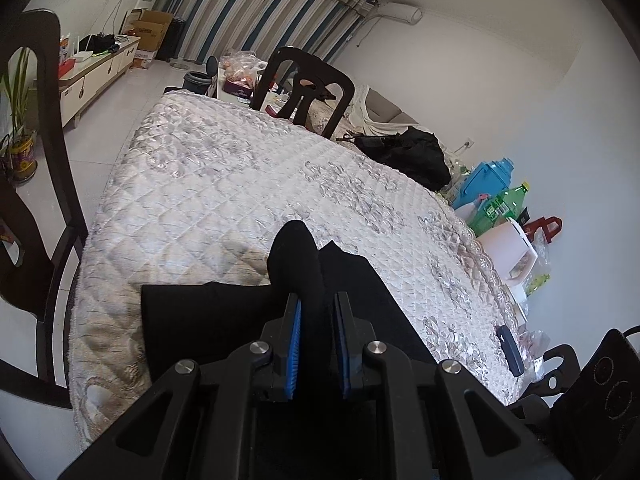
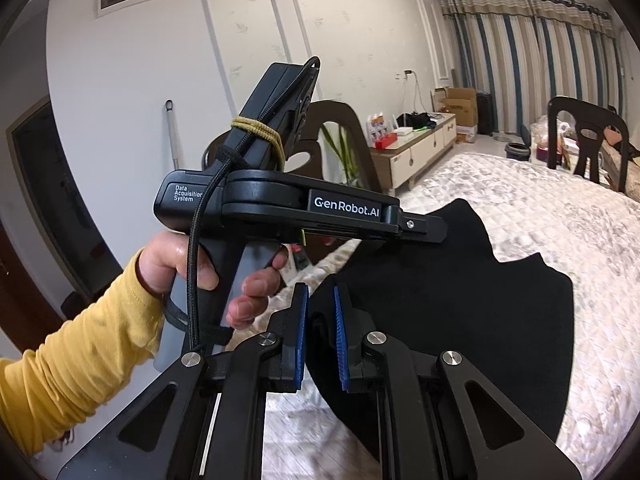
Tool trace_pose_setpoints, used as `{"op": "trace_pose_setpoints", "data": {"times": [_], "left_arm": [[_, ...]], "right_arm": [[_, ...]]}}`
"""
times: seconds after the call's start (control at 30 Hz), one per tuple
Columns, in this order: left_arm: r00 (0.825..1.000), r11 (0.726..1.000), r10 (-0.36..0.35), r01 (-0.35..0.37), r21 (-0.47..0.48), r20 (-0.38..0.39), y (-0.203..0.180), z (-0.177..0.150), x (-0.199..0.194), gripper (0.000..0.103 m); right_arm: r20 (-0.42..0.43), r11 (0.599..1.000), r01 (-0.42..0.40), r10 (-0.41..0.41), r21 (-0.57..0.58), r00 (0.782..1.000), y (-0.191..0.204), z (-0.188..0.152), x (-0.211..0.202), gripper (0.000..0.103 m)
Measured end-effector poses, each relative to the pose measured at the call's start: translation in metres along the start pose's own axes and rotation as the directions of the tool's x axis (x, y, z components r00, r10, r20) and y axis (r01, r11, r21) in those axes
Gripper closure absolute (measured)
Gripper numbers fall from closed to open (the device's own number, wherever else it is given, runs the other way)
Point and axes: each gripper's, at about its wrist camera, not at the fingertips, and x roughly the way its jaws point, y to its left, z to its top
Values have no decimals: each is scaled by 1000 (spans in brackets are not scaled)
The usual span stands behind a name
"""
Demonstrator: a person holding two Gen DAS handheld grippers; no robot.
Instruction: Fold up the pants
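Black pants (image 1: 208, 320) lie on a table under a quilted white cover (image 1: 224, 184). In the left wrist view a bunched fold of the black cloth stands up between the blue pads, and my left gripper (image 1: 318, 300) is shut on it. In the right wrist view the pants (image 2: 460, 300) spread out to the right in a folded, wavy-edged heap. My right gripper (image 2: 320, 294) is shut on their near edge. The left gripper (image 2: 436, 230) also shows there from the side, held by a hand (image 2: 180, 264) in a yellow sleeve, with its tip over the pants' far left part.
Dark wooden chairs stand at the far side (image 1: 308, 88) and the left (image 1: 32, 160) of the table. A black bag (image 1: 416, 152), a blue container (image 1: 490, 182), green bottles (image 1: 500, 204) and a white box (image 1: 512, 248) crowd the right edge. A dark small object (image 1: 510, 346) lies near the table's right corner.
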Motion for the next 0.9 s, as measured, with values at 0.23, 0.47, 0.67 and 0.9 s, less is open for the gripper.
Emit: {"op": "trace_pose_setpoints", "data": {"times": [0.23, 0.47, 0.67, 0.9], "left_arm": [[1000, 999, 16, -16, -39, 22, 23, -6, -10, 86], [998, 995, 61, -60, -76, 12, 47, -16, -7, 86], [996, 994, 91, -90, -68, 4, 56, -25, -6, 85], [994, 992, 114, -113, -59, 4, 55, -28, -9, 82]], "right_arm": [[-21, 998, -56, 56, -7, 998, 11, -4, 18, 91], [-63, 994, -110, 110, 13, 992, 11, -13, 40, 91], [-104, 992, -125, 127, 24, 986, 9, -20, 48, 90], [-127, 976, -180, 196, 126, 972, -3, -18, 53, 85]]}}
